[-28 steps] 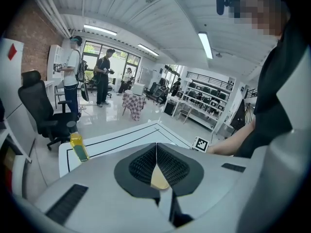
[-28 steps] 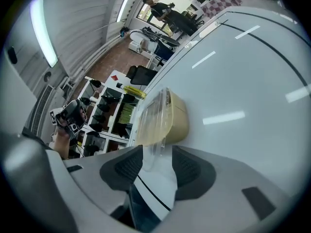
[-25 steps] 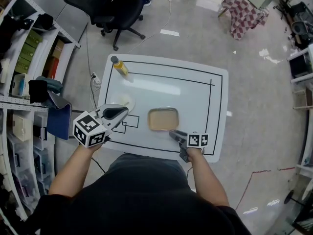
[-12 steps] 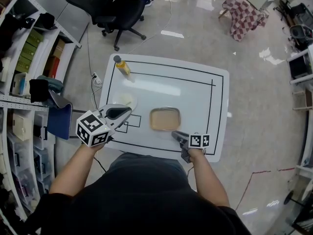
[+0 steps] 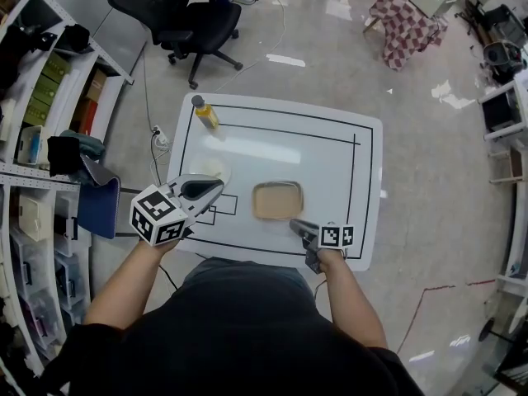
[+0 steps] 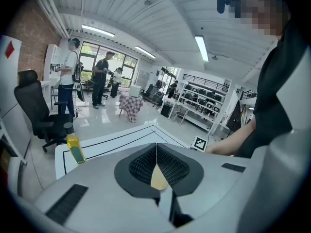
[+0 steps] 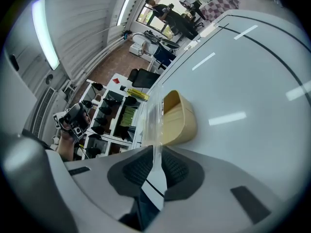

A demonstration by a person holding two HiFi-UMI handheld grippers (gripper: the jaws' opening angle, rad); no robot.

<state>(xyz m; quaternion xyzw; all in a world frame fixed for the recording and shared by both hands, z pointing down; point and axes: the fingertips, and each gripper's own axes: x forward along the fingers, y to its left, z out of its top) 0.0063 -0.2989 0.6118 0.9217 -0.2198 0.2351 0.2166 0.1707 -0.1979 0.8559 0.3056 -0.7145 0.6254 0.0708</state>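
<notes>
White table [image 5: 330,163] with a black border line, glossy grey floor all round it, and the person stands at its 6 o'clock edge with a gripper in each hand. Right gripper [image 5: 297,224] first: it's low over the table, jaws pressed together on the edge of the clear lid [image 7: 153,118], pinching that thin sheet right at the pads. The lid goes with the tan container [image 5: 276,202], which sits on the table a little toward 6 o'clock from centre, and the right gripper meets it at the container's 5 o'clock corner. In the right gripper view the lid lies along the container's open top; whether it's fully seated, I can't tell. Over to the left gripper [image 5: 216,185]: it's up above the table at the container's 9 o'clock, apart from it, jaws closed flat against each other with nothing caught between the pads. Just past its tip, a pale round dish [image 5: 210,169] lies on the table. At the table's 11 o'clock corner a yellow bottle [image 5: 205,113] with a dark cap stands upright. Beyond that corner, a black office chair [image 5: 177,11]; shelving [image 5: 33,97] runs along 9 o'clock.
</notes>
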